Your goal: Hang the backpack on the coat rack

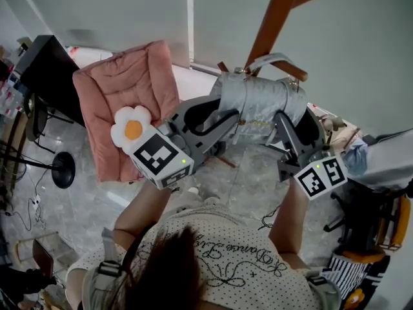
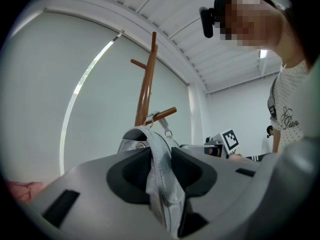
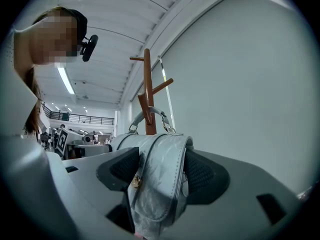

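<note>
A silver-grey backpack [image 1: 258, 102] hangs in front of the brown wooden coat rack [image 1: 277, 18]. Its top handle [image 1: 271, 60] loops over a lower peg [image 1: 295, 74] of the rack; the left gripper view shows the handle [image 2: 152, 119] resting on that peg [image 2: 166, 113]. My left gripper [image 1: 222, 118] is shut on the bag's left side, with grey fabric [image 2: 160, 174] pinched between its pads. My right gripper [image 1: 290, 124] is shut on the right side, where a thick fold of the backpack [image 3: 160, 174] fills its jaws. Both grippers point about level at the rack [image 3: 147, 94].
A pink cushioned chair [image 1: 126, 95] with a flower-shaped plush [image 1: 132, 129] stands to the left of the rack. A black round stand base [image 1: 62, 173] is on the floor at the left. An office chair [image 1: 361, 231] and clutter are at the right. A pale wall is behind the rack.
</note>
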